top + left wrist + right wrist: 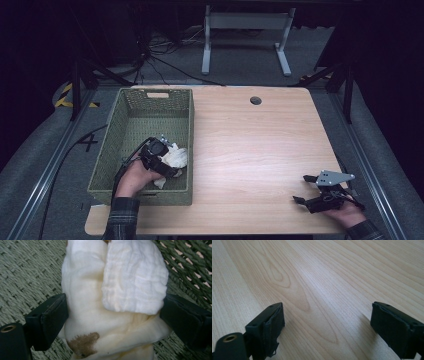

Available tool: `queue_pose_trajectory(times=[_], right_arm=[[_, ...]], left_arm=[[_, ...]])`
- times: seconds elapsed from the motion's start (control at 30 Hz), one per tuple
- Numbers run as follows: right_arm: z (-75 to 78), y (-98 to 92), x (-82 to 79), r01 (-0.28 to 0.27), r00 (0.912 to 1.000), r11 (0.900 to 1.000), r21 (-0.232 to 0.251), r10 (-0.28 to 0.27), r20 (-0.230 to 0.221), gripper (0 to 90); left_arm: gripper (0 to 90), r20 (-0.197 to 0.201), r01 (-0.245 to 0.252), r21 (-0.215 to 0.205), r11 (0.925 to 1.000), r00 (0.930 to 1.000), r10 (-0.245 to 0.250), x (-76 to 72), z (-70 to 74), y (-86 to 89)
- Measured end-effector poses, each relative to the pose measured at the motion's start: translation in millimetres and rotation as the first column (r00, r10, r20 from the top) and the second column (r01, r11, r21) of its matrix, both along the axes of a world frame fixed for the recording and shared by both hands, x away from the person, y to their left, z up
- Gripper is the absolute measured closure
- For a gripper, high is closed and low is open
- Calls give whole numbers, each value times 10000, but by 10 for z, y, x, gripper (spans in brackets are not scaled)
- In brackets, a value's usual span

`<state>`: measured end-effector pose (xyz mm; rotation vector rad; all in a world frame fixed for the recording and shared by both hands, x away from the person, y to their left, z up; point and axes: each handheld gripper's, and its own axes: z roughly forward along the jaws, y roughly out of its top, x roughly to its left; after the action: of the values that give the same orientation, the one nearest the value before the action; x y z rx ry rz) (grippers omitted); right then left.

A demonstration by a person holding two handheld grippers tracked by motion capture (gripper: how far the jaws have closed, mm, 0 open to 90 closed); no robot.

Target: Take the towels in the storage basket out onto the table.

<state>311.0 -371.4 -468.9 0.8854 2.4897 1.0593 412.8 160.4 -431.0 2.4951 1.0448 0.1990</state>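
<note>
Since the white cloth [110, 297] bunched between the left gripper's [112, 312] jaws is thin, crumpled gauze, it should prove light and limp — likely to sag and trail rather than slip. Both pads touch its sides, so the jaws appear clenched on it, just above the floor of the green woven basket [131, 107]. A grip across the thick folded middle looks safest. Well off on the bare wooden table [324, 277], the right gripper [327, 327] rests with its jaws spread, holding nothing.

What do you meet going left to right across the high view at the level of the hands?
Green woven basket → left gripper over the white cloth inside the basket → bare wooden table → right gripper, jaws apart, near the table's right edge.
</note>
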Motion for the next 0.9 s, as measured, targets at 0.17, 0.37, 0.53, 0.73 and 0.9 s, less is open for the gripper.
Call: queue_pose_trajectory(times=[0.17,0.37,0.53,0.73,0.9], right_arm=[[0,0,0,0,10000,10000,2,0,3,122],[0,0,0,2,10000,10000,3,-2,0,122],[0,0,0,3,10000,10000,4,-3,0,122],[0,3,2,21,10000,10000,9,-21,-6,122],[1,3,3,18,10000,10000,9,-18,-11,123]], left_arm=[[95,-414,-88,276,9996,9991,99,18,-57,-18],[132,-850,-137,312,9994,9962,164,36,-79,-16],[259,-1133,-244,249,9994,9932,271,39,-44,1],[583,-1084,-88,85,9999,9941,96,20,40,5],[637,-746,-15,-66,10000,9972,10,8,109,19]])
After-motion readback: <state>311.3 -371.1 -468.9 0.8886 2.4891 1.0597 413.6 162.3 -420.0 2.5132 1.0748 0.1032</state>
